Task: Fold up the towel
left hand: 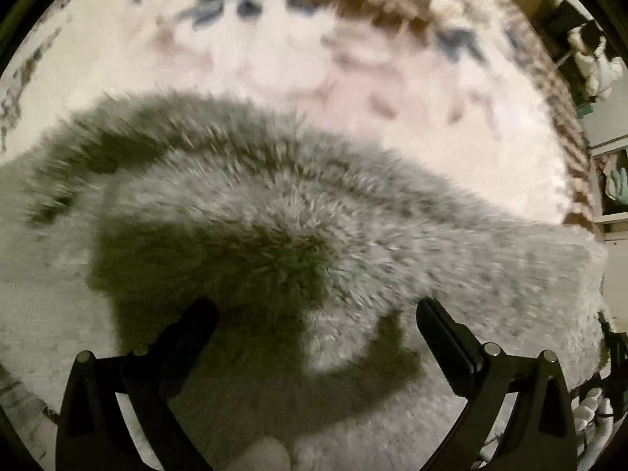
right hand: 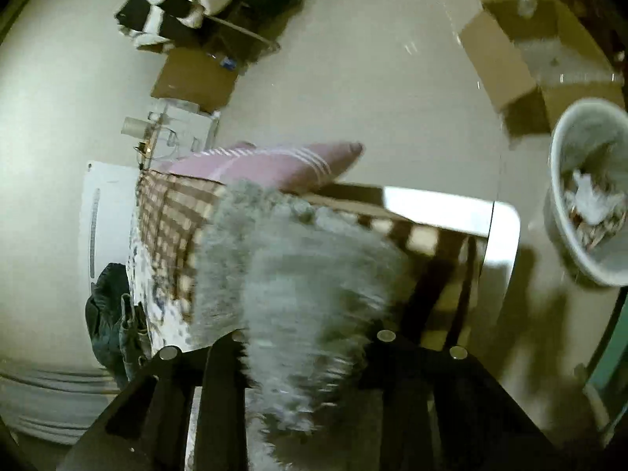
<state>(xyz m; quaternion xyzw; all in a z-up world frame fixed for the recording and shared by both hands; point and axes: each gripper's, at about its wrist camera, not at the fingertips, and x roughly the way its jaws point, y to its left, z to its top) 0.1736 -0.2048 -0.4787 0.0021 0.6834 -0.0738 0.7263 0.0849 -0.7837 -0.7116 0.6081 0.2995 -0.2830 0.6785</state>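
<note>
The towel [left hand: 298, 216] is grey and shaggy, lying across a patterned cloth surface in the left wrist view, blurred by motion. My left gripper [left hand: 318, 310] hovers just above it, open, with nothing between its black fingers [left hand: 196, 325]. In the right wrist view a thick fold of the same towel [right hand: 298, 286] hangs lifted off the table, and my right gripper [right hand: 302, 357] is shut on it. The towel's fur hides the right fingertips.
A checked tablecloth [right hand: 168, 212] covers the table, with a pink striped cushion [right hand: 274, 165] at its far end. On the floor stand a white bin [right hand: 588, 196] full of paper, cardboard boxes [right hand: 510, 55] and scattered clothes [right hand: 188, 0]. Shelves [left hand: 608, 188] sit at the left view's right edge.
</note>
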